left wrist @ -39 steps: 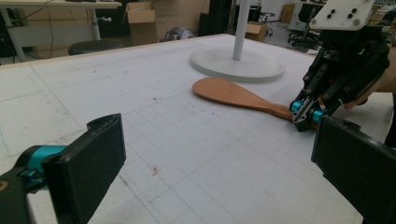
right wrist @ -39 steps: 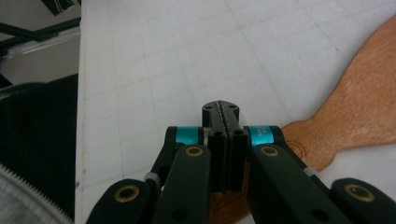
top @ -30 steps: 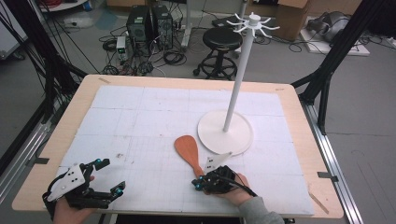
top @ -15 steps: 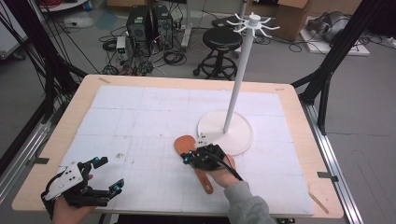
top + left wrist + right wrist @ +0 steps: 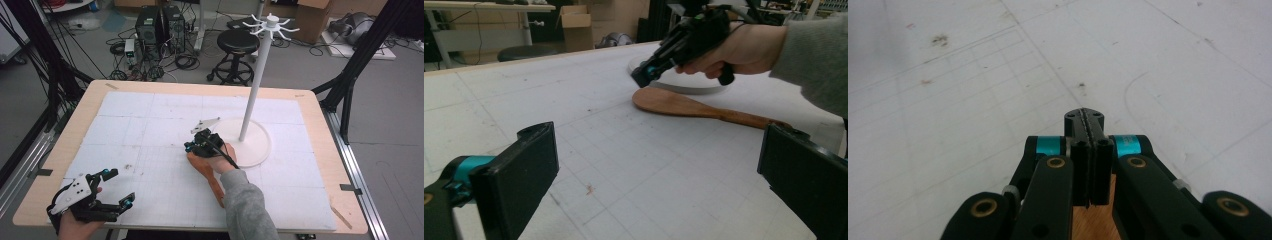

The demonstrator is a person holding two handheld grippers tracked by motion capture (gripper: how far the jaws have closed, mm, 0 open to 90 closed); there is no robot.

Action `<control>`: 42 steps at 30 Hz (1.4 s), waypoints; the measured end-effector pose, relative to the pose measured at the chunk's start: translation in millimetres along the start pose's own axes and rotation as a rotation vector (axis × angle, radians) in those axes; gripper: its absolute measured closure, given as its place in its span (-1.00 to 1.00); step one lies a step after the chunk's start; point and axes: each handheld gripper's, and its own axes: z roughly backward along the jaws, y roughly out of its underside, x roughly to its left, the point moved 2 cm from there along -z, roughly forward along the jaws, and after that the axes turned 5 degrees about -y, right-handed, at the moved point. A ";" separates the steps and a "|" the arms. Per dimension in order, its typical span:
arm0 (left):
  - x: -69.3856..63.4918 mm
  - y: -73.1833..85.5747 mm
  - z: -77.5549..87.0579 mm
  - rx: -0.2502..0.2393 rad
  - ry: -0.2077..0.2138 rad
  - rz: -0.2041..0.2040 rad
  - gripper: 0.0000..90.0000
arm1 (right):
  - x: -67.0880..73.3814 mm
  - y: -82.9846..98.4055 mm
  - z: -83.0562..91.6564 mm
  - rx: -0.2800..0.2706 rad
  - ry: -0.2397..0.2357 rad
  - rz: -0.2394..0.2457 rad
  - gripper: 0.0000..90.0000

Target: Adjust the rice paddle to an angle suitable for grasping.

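Wooden spatula (image 5: 210, 172) | flat | blade toward stand base (image 5: 260, 145), handle toward person

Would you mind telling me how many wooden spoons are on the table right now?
1. The wooden spoon lies flat on the white mat beside the stand's round base, directly beneath the shut right gripper. None other visible.
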 end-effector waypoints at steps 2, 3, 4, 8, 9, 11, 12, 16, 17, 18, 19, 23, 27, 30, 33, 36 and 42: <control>0.2 0.5 -0.9 0.005 0.001 -0.004 -0.92 | -6.7 -1.8 -7.0 0.014 0.007 -0.010 1.00; 1.1 0.4 -0.7 0.002 -0.003 0.002 -0.92 | -11.8 -2.4 -13.1 0.034 0.019 -0.019 1.00; 1.1 0.4 -0.7 0.002 -0.003 0.002 -0.92 | -14.0 -2.5 -15.5 0.040 0.020 -0.030 1.00; -0.1 -0.8 0.7 -0.016 0.002 0.019 -0.92 | -21.7 -2.8 -21.4 0.056 0.020 -0.055 1.00; -0.1 -0.8 0.7 -0.016 0.002 0.019 -0.92 | -21.7 -2.8 -21.4 0.056 0.020 -0.055 1.00; -0.7 -0.1 0.1 -0.008 0.002 0.014 -0.92 | -24.8 -0.6 -23.0 0.066 0.015 -0.063 1.00; 0.2 0.3 -0.2 -0.002 0.000 0.012 -0.92 | -25.1 0.0 -23.7 0.073 0.010 -0.062 1.00; 0.8 0.3 -0.1 -0.006 -0.005 0.016 -0.92 | -23.9 2.1 -26.0 0.097 -0.020 -0.041 1.00; 0.8 0.5 0.0 -0.004 -0.007 0.017 -0.92 | -23.9 2.1 -26.0 0.097 -0.020 -0.041 1.00; 1.0 0.6 0.2 -0.002 -0.008 0.014 -0.92 | -22.7 2.2 -26.4 0.102 -0.013 -0.043 1.00; 1.1 0.8 0.3 -0.001 -0.009 0.014 -0.92 | -22.7 2.2 -26.4 0.102 -0.013 -0.043 1.00; 0.6 1.1 1.0 0.000 -0.009 0.011 -0.92 | -16.7 3.2 -24.7 0.126 0.012 -0.011 1.00; 0.1 2.1 1.6 0.007 -0.008 0.008 -0.92 | -12.4 11.0 -17.2 0.125 -0.003 -0.005 1.00; -0.6 2.5 1.1 0.011 -0.008 0.004 -0.92 | -7.2 16.4 -9.9 0.144 -0.011 0.025 1.00; -2.0 2.9 0.7 0.017 -0.006 0.001 -0.92 | -3.8 21.3 -4.8 0.147 -0.018 0.038 1.00; -2.4 3.1 0.4 0.021 -0.006 -0.001 -0.92 | -0.3 33.6 7.5 0.139 -0.046 0.030 1.00; -3.0 3.8 -1.3 0.024 -0.005 0.001 -0.92 | 9.5 46.2 22.1 0.153 -0.034 0.061 1.00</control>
